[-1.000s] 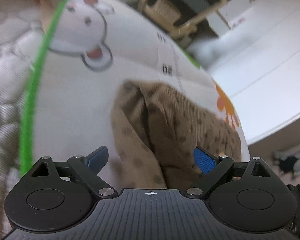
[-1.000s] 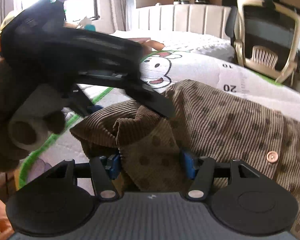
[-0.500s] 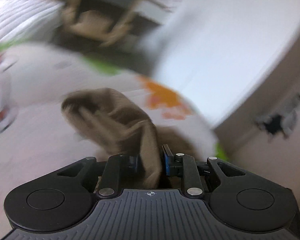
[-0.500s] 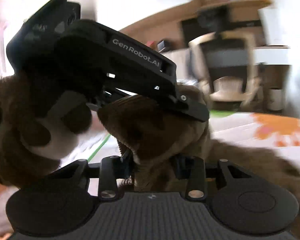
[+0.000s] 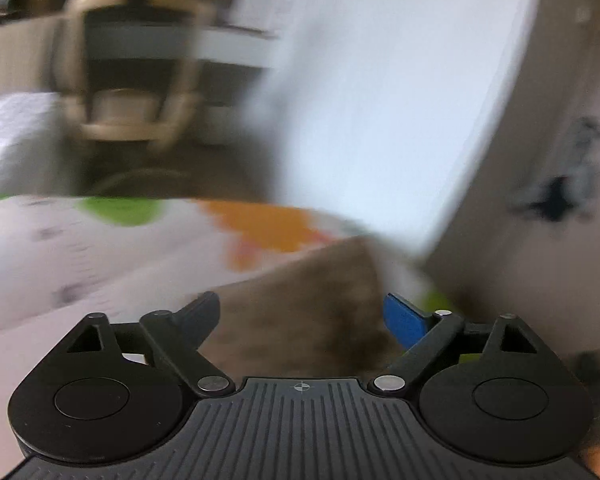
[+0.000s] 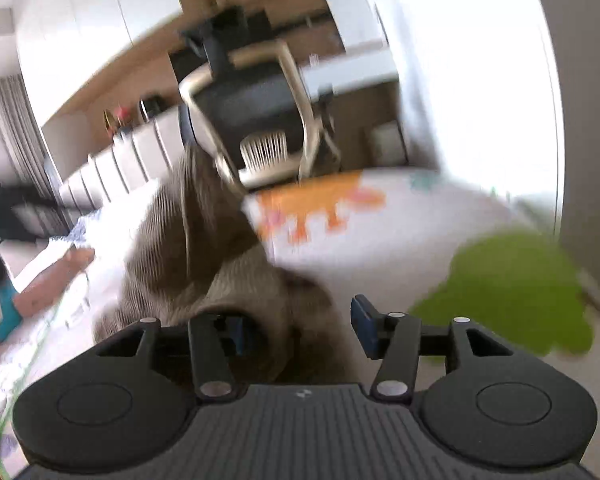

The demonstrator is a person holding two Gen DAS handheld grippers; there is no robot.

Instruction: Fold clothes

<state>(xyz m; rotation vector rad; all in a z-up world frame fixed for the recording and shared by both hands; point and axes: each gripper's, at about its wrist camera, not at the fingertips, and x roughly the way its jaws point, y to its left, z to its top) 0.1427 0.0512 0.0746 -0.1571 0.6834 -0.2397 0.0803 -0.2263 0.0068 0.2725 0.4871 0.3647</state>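
A brown dotted corduroy garment (image 5: 300, 320) lies on the white play mat (image 5: 80, 260). In the left wrist view my left gripper (image 5: 304, 316) is open, its fingers apart over the cloth and holding nothing. In the right wrist view the garment (image 6: 204, 248) is bunched up, with a fold sticking upward. My right gripper (image 6: 300, 326) is open, with the cloth lying between its blue pads (image 6: 364, 326). Both views are motion-blurred.
The mat has orange (image 6: 320, 208) and green (image 6: 512, 300) prints near its edge. A beige office chair (image 6: 260, 120) and a desk stand beyond the mat. A white cabinet (image 5: 380, 100) stands on the right. A dark object (image 5: 556, 200) lies on the floor.
Both grippers were shut on the garment half a second ago and have opened, letting it go. Both views have swung toward the mat's far edge and the chair.
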